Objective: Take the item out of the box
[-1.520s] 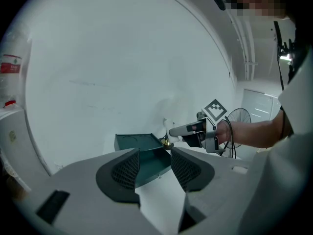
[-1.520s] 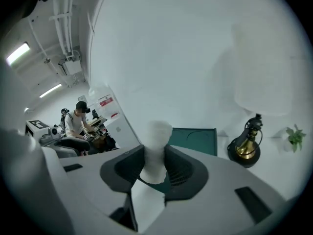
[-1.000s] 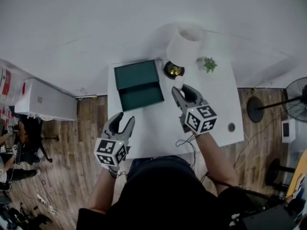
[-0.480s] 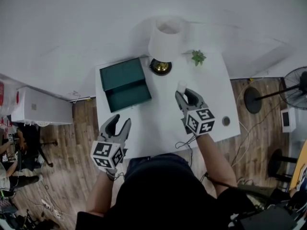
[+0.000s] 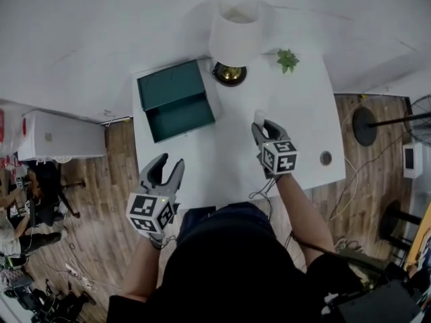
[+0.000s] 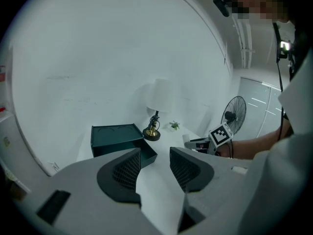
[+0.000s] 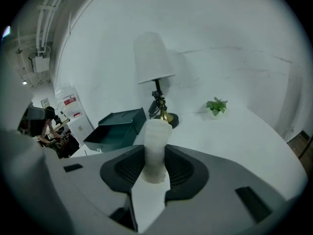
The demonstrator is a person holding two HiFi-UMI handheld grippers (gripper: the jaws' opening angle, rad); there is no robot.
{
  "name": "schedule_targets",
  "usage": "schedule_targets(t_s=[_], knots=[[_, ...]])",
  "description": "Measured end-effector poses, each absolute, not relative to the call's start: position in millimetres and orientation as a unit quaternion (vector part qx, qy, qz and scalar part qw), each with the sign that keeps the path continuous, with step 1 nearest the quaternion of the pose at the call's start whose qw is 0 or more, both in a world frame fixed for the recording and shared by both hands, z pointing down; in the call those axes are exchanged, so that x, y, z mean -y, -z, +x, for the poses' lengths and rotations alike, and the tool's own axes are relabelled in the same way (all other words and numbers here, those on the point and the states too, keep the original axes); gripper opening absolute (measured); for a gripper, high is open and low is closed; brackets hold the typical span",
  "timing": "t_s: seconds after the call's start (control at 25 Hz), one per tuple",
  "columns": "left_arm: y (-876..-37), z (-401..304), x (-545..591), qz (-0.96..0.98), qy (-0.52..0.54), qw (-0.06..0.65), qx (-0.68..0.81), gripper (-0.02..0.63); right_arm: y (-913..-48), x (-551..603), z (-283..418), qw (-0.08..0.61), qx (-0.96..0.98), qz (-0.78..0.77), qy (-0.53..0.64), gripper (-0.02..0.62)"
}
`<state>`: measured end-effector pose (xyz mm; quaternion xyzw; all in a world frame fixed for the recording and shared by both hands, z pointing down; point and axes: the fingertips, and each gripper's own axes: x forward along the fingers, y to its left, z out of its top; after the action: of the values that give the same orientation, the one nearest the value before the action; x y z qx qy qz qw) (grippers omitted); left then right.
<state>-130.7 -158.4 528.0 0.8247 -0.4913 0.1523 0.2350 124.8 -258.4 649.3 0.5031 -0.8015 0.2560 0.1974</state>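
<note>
The dark green box (image 5: 176, 99) stands open at the table's far left, its lid tipped back and its inside looking empty. My right gripper (image 5: 262, 128) is shut on a white ribbed cylinder (image 5: 259, 118), holding it upright over the middle of the table, to the right of the box. In the right gripper view the cylinder (image 7: 156, 146) sits pressed between both pads, with the box (image 7: 115, 131) behind it to the left. My left gripper (image 5: 165, 170) hangs open and empty over the table's near left edge. Its view looks toward the box (image 6: 120, 141).
A table lamp with a white shade (image 5: 232, 32) and brass base (image 5: 229, 74) stands right of the box. A small green plant (image 5: 287, 60) sits at the far right of the white table (image 5: 303, 120). A white cabinet (image 5: 60, 136) and a fan (image 5: 421, 120) flank the table.
My right gripper has drawn the white cylinder back from beside the lamp base toward me. The left gripper has hardly moved.
</note>
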Motion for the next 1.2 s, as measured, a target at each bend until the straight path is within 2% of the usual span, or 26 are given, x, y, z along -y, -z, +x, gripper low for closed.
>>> schedule_targets(t_s=[0.28,0.6,0.84,0.88,0.96,1.04,1.2], knots=[[-533.8,-135.4,159.7,0.817,-0.155,0.241,0.501,0.183,-716.1,248.4,127.3,0.279,0.769,0.489,-0.304,0.133],[-540.2,-136.7,158.5,0.816,-0.155,0.249,0.497,0.183,-740.7,246.3,125.5,0.311,0.752,0.483,-0.323,0.135],[-541.8,-136.9,159.0,0.818,-0.153,0.249,0.495,0.183,-741.4,246.7,128.4,0.311,0.732,0.508,-0.331,0.187],[-541.1,-137.7,158.9,0.818,-0.152,0.248,0.495,0.183,-738.8,246.1,130.6,0.303,0.73,0.516,-0.331,0.178],[-539.2,-139.4,159.3,0.819,-0.149,0.246,0.497,0.183,-728.3,247.2,137.0,0.28,0.728,0.535,-0.325,0.112],[-536.7,-140.4,160.5,0.819,-0.144,0.242,0.499,0.182,-704.4,252.7,140.3,0.243,0.735,0.549,-0.315,0.006],[-528.3,-140.4,158.0,0.823,-0.137,0.236,0.499,0.181,-642.9,253.8,133.9,0.196,0.766,0.547,-0.274,0.005]])
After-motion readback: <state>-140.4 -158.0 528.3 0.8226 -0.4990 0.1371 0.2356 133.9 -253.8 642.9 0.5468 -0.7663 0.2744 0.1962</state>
